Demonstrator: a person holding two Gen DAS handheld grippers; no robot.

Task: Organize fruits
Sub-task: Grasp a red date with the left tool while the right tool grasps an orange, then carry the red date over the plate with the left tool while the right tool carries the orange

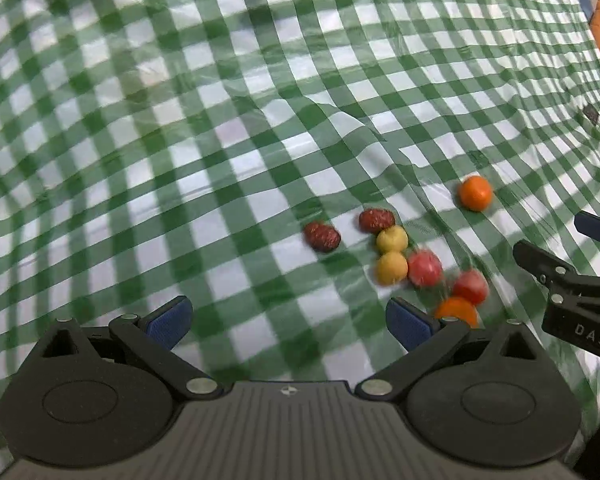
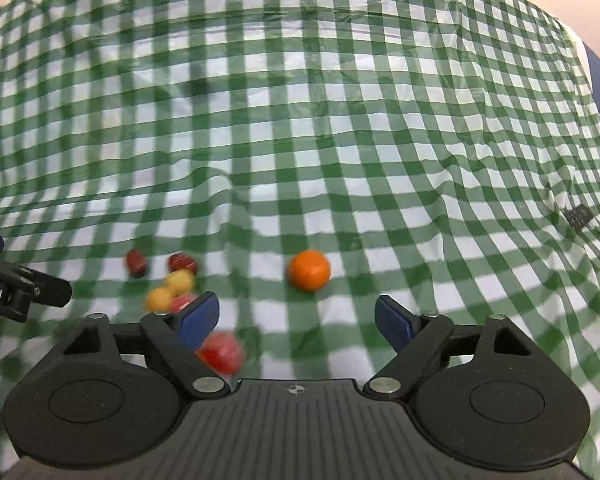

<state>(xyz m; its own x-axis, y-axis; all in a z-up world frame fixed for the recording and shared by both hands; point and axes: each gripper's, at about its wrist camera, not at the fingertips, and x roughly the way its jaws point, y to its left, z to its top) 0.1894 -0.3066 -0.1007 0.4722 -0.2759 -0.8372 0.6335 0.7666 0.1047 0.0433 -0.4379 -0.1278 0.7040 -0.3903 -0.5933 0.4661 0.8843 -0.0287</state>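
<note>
Fruit cluster (image 1: 400,256) crowds right, lone orange (image 2: 309,270) stands apart

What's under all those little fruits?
A green-and-white checked cloth, wrinkled and glossy as if covered in clear plastic. The fruits lie directly on it. Whatever is beneath the cloth is hidden.

A wrinkled green-and-white checked plastic tablecloth (image 1: 220,128) covers the surface. On it lie two dark red wrinkled dates (image 1: 322,236), two small round yellow fruits (image 1: 392,239) touching each other, two round red fruits (image 1: 425,268), and two round oranges, one (image 1: 475,193) well apart from the cluster, the other (image 1: 457,309) beside it.
</note>
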